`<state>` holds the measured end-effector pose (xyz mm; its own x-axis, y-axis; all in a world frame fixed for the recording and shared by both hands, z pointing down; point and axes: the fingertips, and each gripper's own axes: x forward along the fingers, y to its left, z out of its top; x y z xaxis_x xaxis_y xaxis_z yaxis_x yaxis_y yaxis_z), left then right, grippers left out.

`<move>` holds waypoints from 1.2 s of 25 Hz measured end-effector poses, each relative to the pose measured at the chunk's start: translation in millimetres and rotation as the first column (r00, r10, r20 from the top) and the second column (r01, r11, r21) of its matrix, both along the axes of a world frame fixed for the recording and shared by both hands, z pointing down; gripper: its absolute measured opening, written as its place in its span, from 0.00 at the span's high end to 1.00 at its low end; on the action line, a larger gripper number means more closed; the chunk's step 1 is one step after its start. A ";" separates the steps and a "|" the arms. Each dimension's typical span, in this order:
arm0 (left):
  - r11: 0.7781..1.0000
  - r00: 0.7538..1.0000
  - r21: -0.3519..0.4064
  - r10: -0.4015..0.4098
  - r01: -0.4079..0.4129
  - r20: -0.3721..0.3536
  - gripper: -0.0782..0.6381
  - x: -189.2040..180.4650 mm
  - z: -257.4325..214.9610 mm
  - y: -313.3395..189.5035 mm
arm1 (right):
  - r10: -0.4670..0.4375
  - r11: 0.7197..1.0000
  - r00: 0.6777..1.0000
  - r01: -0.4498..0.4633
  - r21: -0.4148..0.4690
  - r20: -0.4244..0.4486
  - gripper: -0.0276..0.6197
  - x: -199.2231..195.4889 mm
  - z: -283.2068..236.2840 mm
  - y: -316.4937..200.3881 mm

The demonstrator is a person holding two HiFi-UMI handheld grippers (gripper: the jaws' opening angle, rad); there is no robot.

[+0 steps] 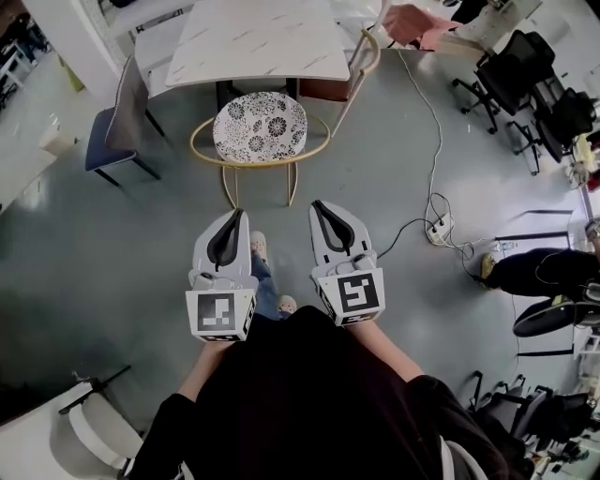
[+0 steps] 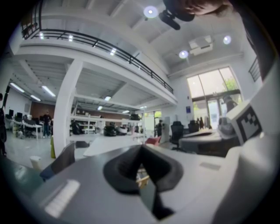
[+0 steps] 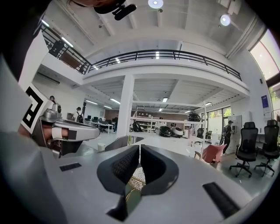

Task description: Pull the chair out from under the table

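Left claw and right claw both closed, empty, side by side, short of chair. Chair ahead, pushed up to near edge of table, facing table. Curved gold back rail toward claws. Patterned seat wider across view.

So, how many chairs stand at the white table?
3: a patterned-seat chair at the near side of the table, a blue chair at its left, a pink chair at its right corner. More may be hidden beyond the top edge.
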<state>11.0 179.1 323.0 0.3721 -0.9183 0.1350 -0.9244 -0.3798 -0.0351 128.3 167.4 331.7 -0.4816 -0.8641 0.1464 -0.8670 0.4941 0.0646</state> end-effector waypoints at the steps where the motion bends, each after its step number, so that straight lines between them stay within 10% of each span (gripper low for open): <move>1: 1.000 1.000 -0.001 0.001 -0.001 0.002 0.88 -2.5 3.4 -9.2 | 0.000 1.000 1.000 0.000 -0.003 -0.008 0.92 -2.1 4.5 -8.8; 18: 0.973 0.961 -0.168 0.193 -0.161 0.197 0.88 -44.7 100.1 -195.1 | -0.100 0.985 0.976 0.069 -0.157 -0.195 0.92 -55.0 96.0 -185.4; 30: 0.826 0.820 -0.439 0.500 -0.354 0.279 0.69 -59.3 198.8 -242.4 | -0.294 0.895 0.909 0.153 -0.420 -0.295 0.92 -65.4 185.4 -226.8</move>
